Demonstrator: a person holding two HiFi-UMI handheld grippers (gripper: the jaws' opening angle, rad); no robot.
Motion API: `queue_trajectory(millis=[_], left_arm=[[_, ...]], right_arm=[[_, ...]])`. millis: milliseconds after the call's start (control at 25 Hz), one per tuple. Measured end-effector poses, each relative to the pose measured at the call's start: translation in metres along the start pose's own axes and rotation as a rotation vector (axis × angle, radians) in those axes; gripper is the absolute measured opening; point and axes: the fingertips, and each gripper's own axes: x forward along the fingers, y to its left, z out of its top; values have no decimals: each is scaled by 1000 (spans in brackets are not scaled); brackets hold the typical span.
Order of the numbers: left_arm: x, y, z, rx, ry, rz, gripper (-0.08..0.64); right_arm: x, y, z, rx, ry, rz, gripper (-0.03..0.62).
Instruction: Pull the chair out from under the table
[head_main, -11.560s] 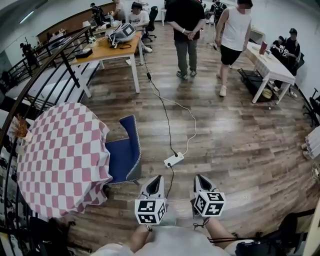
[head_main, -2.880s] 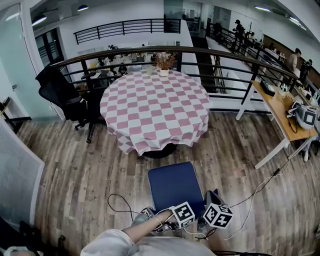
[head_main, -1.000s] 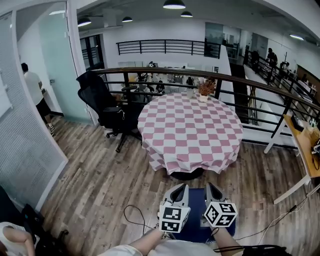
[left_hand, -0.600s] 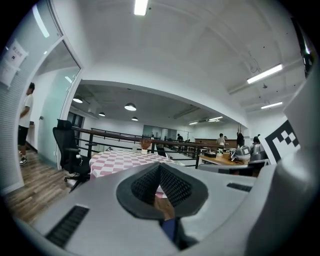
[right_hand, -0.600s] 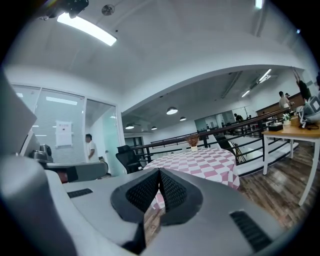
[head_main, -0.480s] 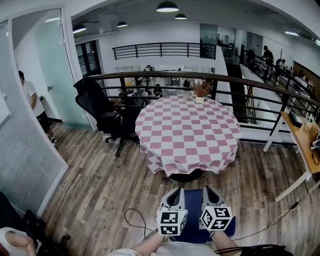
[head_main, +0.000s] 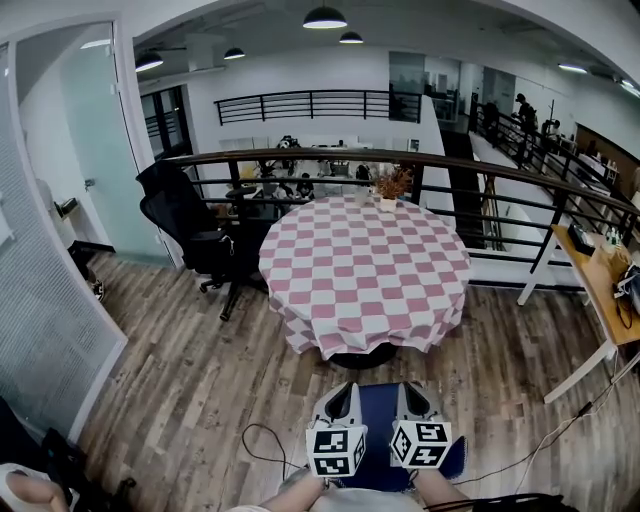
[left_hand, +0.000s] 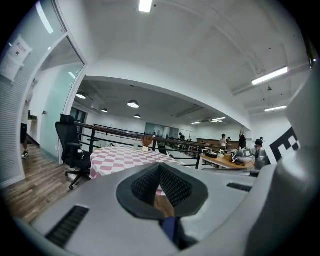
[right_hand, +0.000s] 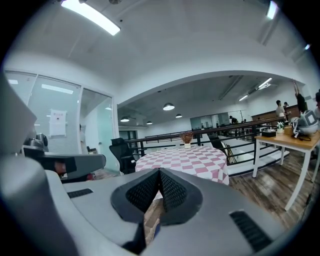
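A black office chair (head_main: 195, 235) stands on the wooden floor (head_main: 180, 380) beside the glass partition (head_main: 70, 150), close to the dark metal railing (head_main: 300, 157) that curves across the room. A small pot of dried flowers (head_main: 388, 185) sits just before that railing, and a thin black cable (head_main: 250, 437) loops on the boards. At the right is a wooden desk (head_main: 605, 290) on white legs, with round lamps (head_main: 325, 17) lit overhead.

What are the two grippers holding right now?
Nothing. The left gripper and the right gripper are both shut and empty. The blue chair sits below them, not gripped.
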Motion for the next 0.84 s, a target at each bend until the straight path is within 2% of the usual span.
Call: queue_trajectory(millis=[840], left_arm=[[3, -4, -9, 2, 24, 8, 3]], right_arm=[[-1, -13, -4, -1, 39, -32, 15]])
